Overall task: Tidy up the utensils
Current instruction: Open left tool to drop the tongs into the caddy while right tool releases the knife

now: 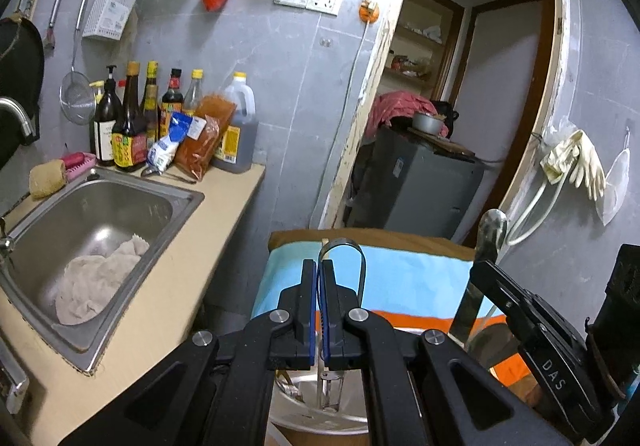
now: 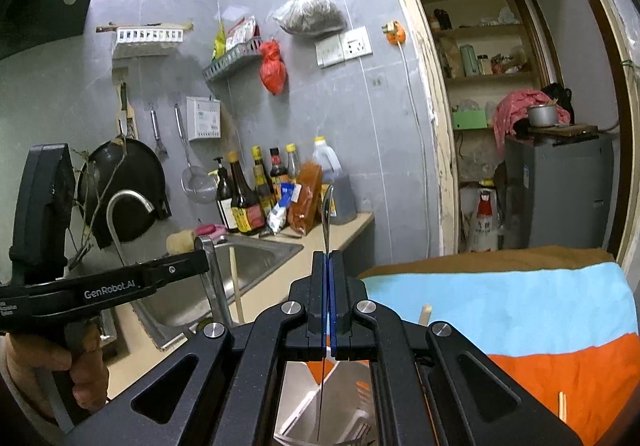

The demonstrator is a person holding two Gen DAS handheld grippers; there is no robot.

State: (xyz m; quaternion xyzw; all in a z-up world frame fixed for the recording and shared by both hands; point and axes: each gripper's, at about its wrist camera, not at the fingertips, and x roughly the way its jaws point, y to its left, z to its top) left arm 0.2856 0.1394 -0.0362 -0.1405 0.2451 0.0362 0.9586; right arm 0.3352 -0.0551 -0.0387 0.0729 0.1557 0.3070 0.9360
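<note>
My left gripper point(image 1: 319, 266) is shut on a bent metal utensil point(image 1: 352, 254) with a looped top that rises above the fingers; its clear handle end point(image 1: 331, 390) hangs over a metal basin point(image 1: 316, 406). My right gripper point(image 2: 329, 256) is shut on a metal spoon point(image 2: 327, 213) seen edge-on, its bowl above the fingers and its thin handle below, over a white utensil holder point(image 2: 320, 410). The spoon also shows in the left wrist view point(image 1: 490, 234), held by the right gripper point(image 1: 486, 274). The left gripper shows at the left of the right wrist view point(image 2: 200, 262).
A steel sink point(image 1: 100, 213) with a cloth in it sits in the beige counter point(image 1: 192, 270), with sauce bottles point(image 1: 128, 125) behind. A blue and orange cloth point(image 2: 520, 310) covers a surface ahead. Chopsticks point(image 2: 562, 404) lie on it. An open doorway point(image 1: 460, 105) is behind.
</note>
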